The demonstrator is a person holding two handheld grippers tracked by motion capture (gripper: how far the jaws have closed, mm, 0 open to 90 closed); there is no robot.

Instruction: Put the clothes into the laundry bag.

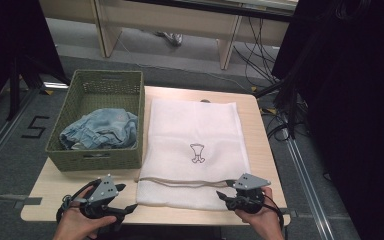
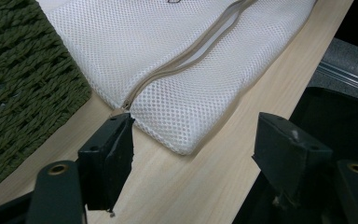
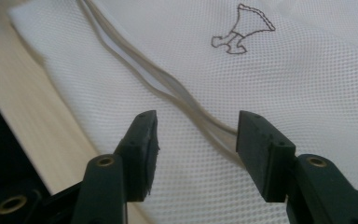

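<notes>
Both sets of jaws stand apart: the left hand-held gripper (image 2: 193, 154) at the mesh laundry bag's (image 2: 168, 70) corner, the right hand-held gripper (image 3: 196, 144) over its zipper (image 3: 168, 88), clamping nothing.

Mesh bag (image 2: 177, 70): far part cut off at top edge, left gripper view. Denim (image 1: 102, 129) partly hidden behind basket (image 1: 95, 161) wall.

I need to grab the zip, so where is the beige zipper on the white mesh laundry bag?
In the high view, the beige zipper runs across the white mesh laundry bag near its front edge, between both grippers, right of the green woven basket.
</notes>
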